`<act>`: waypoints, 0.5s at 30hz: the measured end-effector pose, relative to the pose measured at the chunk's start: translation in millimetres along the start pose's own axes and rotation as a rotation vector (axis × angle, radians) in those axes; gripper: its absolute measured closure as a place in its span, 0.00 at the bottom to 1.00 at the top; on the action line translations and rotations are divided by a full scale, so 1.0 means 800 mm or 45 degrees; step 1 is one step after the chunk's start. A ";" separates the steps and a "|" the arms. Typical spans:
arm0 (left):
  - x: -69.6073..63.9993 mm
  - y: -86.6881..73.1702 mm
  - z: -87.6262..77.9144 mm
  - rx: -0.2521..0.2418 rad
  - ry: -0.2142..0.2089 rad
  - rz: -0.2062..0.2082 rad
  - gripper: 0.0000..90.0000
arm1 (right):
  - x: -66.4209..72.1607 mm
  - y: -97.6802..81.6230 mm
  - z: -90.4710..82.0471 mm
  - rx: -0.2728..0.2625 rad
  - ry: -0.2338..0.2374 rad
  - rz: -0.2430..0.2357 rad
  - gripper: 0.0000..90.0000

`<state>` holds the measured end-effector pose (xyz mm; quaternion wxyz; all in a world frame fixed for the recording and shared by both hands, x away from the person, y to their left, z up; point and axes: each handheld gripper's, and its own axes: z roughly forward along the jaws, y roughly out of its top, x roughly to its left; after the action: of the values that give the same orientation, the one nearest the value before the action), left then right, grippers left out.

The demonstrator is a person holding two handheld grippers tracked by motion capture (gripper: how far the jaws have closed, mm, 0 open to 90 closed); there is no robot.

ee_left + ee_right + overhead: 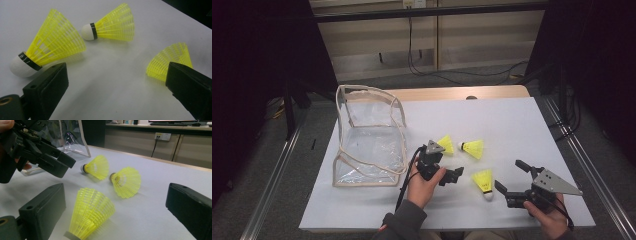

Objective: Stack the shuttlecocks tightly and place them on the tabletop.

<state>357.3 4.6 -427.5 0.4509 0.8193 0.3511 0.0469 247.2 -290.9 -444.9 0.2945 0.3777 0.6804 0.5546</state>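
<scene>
Three yellow plastic shuttlecocks lie on a white mat (512,125). The far left shuttlecock (446,144) (50,47) (97,167) and the middle shuttlecock (473,148) (112,25) (126,181) lie side by side. Closer to me lies the near shuttlecock (483,181) (90,215) (172,58), its cork toward me. My left gripper (446,162) (117,75) (68,167) is open just left of the group, touching none. Just right of the near shuttlecock, my right gripper (511,176) (115,195) is open, and the jaws hold nothing.
A clear plastic bag with beige trim (367,145) (72,142) stands open on the mat's left side. A wooden table edge (452,92) shows behind the mat. Cables and a low wall lie beyond the table.
</scene>
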 end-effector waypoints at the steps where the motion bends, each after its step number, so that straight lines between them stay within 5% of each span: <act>1: -0.001 -0.001 0.000 0.004 -0.011 0.003 0.05 | 0.000 0.000 0.000 -0.001 -0.001 -0.001 0.02; 15: 0.001 -0.013 -0.005 0.019 -0.025 -0.005 0.05 | 0.000 0.000 0.000 -0.004 0.005 -0.004 0.02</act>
<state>350.7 11.0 -433.2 0.4484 0.8223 0.3486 0.0355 247.1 -290.7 -444.7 0.2946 0.3753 0.6807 0.5559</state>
